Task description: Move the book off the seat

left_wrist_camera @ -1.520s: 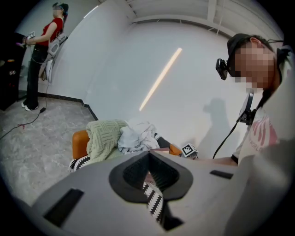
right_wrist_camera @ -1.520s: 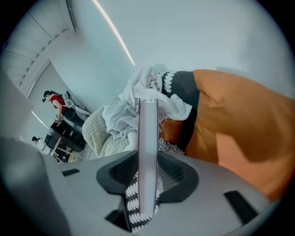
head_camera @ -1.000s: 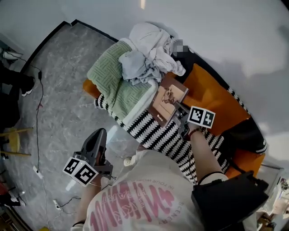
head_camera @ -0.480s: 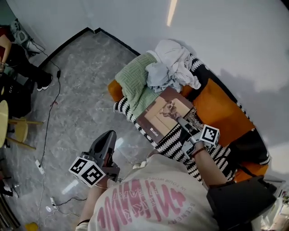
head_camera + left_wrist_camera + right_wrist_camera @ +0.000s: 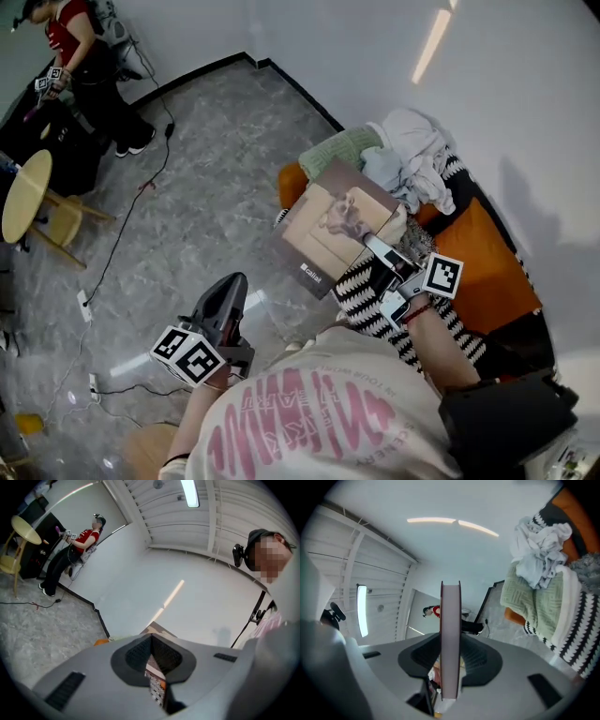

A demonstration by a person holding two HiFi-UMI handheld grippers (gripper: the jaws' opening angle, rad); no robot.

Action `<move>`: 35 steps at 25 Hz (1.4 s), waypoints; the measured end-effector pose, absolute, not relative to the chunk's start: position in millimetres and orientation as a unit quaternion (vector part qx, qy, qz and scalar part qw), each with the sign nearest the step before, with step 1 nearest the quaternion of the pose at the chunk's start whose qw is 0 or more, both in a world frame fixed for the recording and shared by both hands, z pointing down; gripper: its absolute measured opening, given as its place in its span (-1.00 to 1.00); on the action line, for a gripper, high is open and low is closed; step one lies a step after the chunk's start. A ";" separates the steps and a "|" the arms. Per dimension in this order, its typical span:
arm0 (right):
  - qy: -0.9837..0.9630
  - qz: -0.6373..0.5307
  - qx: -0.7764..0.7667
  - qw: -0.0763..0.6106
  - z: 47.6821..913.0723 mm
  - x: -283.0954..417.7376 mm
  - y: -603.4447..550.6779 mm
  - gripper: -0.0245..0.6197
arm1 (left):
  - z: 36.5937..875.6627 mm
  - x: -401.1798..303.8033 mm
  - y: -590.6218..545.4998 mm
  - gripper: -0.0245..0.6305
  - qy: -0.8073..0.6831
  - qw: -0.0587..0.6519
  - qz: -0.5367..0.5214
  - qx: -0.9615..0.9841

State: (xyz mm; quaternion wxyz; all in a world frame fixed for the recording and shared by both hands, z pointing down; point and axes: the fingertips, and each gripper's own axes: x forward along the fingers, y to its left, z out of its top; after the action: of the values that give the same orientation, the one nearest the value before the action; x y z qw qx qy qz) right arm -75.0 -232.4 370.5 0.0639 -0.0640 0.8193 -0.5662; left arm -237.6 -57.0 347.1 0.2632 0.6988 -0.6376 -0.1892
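**A:** Book position?

**B:** The thin tan hardcover book with a picture on its cover [image 5: 336,230] is up in the air and tilted. It looks lifted clear of the orange sofa seat with the black-and-white striped throw [image 5: 487,272], and it hangs partly over the grey marbled floor [image 5: 187,187]. The right tool [image 5: 377,251] is clamped on one edge, with its pads pressed on both covers.

**A:** And the left tool?

**B:** The left tool [image 5: 230,286] has its jaws together with nothing between them. It hangs low over the floor, well apart from the book.

**A:** Which step, then?

**B:** I'd judge the lift is done and the carry-away is in hand. Next it needs somewhere off the seat to go, and the floor looks nearest. The book is held by one edge only, so it should be levelled and lowered until it rests before the jaws part.
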 end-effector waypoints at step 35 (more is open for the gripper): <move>0.687 -0.599 0.346 -0.222 356.6 -428.2 -85.4 -0.49 | 326.4 -390.6 130.0 -0.90 -0.897 0.142 -0.287 0.304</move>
State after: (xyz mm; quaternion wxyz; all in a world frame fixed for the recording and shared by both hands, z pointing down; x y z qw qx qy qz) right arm -428.2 -85.4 356.6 -0.2223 0.3455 0.6875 -0.5988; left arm -390.6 130.0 326.4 0.1419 0.3036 -0.8974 -0.2869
